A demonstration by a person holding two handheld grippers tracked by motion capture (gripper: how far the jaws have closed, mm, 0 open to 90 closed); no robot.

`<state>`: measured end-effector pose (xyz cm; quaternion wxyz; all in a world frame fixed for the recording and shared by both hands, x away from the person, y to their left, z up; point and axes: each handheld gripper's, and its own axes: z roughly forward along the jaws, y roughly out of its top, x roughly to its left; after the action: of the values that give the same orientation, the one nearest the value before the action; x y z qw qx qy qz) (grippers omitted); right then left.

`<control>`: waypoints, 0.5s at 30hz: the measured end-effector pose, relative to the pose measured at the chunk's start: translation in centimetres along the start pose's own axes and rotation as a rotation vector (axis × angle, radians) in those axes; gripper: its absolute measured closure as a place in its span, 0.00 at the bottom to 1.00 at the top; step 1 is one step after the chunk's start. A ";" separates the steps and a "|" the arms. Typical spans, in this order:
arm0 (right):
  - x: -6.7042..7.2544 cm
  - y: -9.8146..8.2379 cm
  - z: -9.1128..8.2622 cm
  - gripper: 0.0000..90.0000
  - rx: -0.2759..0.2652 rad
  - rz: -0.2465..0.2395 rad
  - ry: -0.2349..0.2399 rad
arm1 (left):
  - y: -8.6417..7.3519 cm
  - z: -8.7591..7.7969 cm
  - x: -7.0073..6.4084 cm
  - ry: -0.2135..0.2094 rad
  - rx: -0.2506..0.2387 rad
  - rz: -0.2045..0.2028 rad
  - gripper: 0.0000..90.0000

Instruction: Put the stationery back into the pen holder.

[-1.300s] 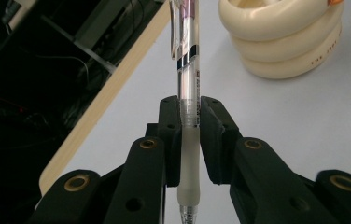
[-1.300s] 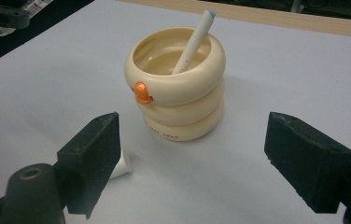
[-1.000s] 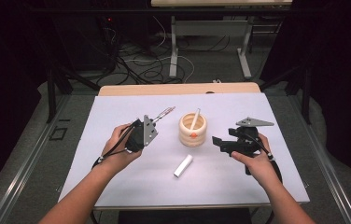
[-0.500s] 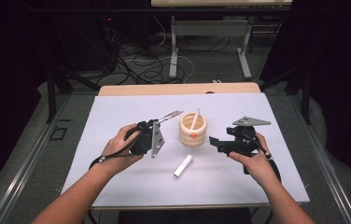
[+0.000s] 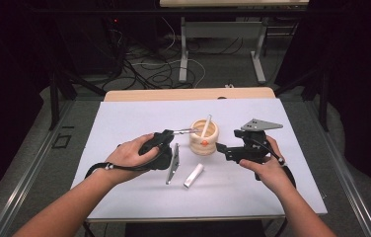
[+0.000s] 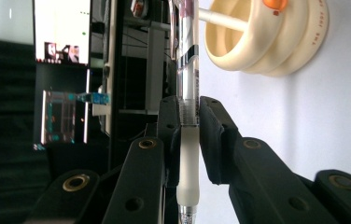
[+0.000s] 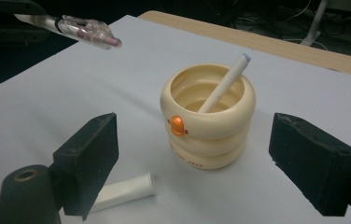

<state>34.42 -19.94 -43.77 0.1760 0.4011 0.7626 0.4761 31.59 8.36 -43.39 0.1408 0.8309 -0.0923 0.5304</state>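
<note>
The left gripper [image 5: 169,140] was closed on a clear pen [image 6: 186,100], its jaws pressing on the frosted grip section so that the long barrel stuck out ahead of it. The pen's far end was just beside the rim of the cream pen holder [image 5: 204,139], which stood on the worktop [image 5: 124,118] just ahead of this gripper; I judged the pen was held this way to be dropped into the holder.

The right gripper [image 7: 206,175] had just been opening its jaws, with nothing between them. The holder stood close in front of it. A white pen [image 7: 225,84] already leaned inside the holder, and a white cap [image 7: 122,191] lay on the worktop below its left jaw.
</note>
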 end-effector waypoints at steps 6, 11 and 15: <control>0.5 0.9 -0.1 0.22 0.023 -0.016 0.020 | 0.5 -0.1 -0.5 -0.007 -0.002 0.107 0.88; 0.6 1.5 0.1 0.30 0.052 -0.033 0.052 | 0.8 -0.2 -1.0 -0.010 -0.011 0.173 0.88; 0.8 1.9 0.3 0.37 0.077 -0.035 0.090 | 0.8 -0.4 -1.7 -0.021 -0.020 0.207 0.88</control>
<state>34.92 -18.71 -42.18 0.1345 0.3724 0.7942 0.4609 30.35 7.77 -44.64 0.0924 0.8209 -0.1842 0.5326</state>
